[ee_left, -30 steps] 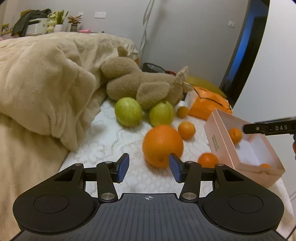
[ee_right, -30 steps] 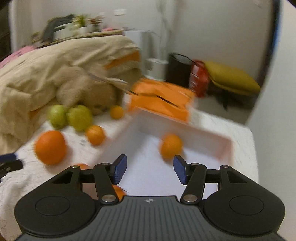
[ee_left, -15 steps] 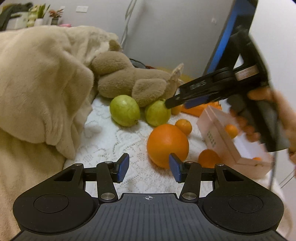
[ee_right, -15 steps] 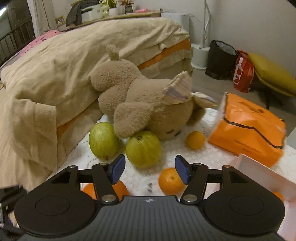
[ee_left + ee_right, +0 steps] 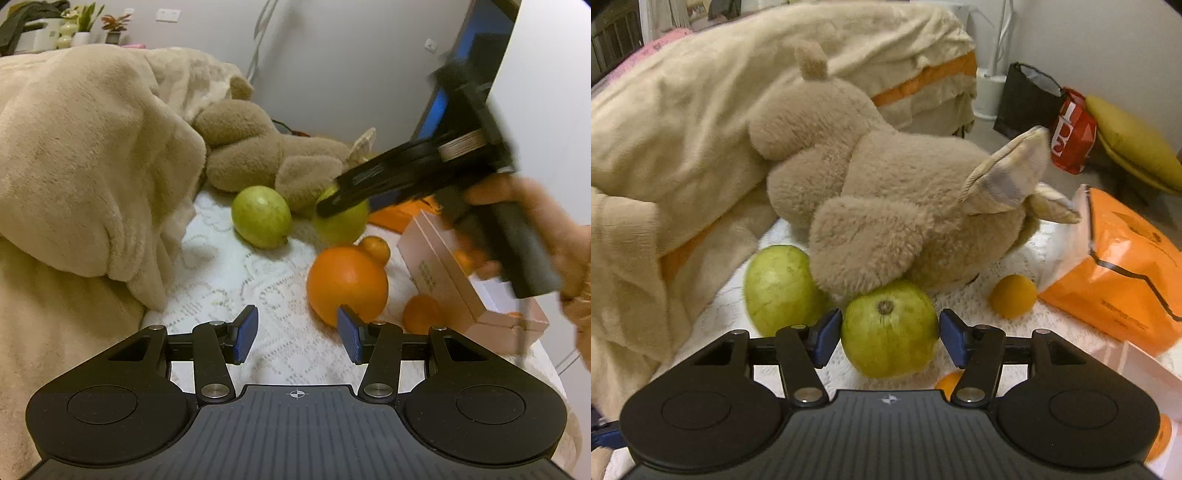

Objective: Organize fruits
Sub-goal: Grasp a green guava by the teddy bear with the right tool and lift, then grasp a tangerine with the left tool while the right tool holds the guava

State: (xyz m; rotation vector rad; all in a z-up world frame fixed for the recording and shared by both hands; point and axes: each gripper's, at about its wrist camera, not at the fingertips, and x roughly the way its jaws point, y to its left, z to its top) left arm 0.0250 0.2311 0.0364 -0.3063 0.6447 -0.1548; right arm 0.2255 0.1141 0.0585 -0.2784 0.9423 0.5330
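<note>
**Right tool closing in on a green fruit beside the plush toy**

While we are holding both tools over the bed, the right tool (image 5: 890,338) is straddling the nearer green fruit (image 5: 889,328), which is sitting on the white lace cover (image 5: 229,277) tucked under the plush toy (image 5: 886,206). Its jaws have just been narrowing, with the fruit between them; the blue pads (image 5: 827,338) are standing just beside the skin, and we cannot tell whether they are touching it. A second green fruit (image 5: 775,290) is lying just to the left. The left tool (image 5: 297,334) is hanging spread and empty, its right pad overlapping the large orange (image 5: 347,282) in view. Small oranges (image 5: 421,314) are resting near the pink box (image 5: 443,284), with more inside it. An orange bag (image 5: 1115,273) is lying behind the box.
</note>
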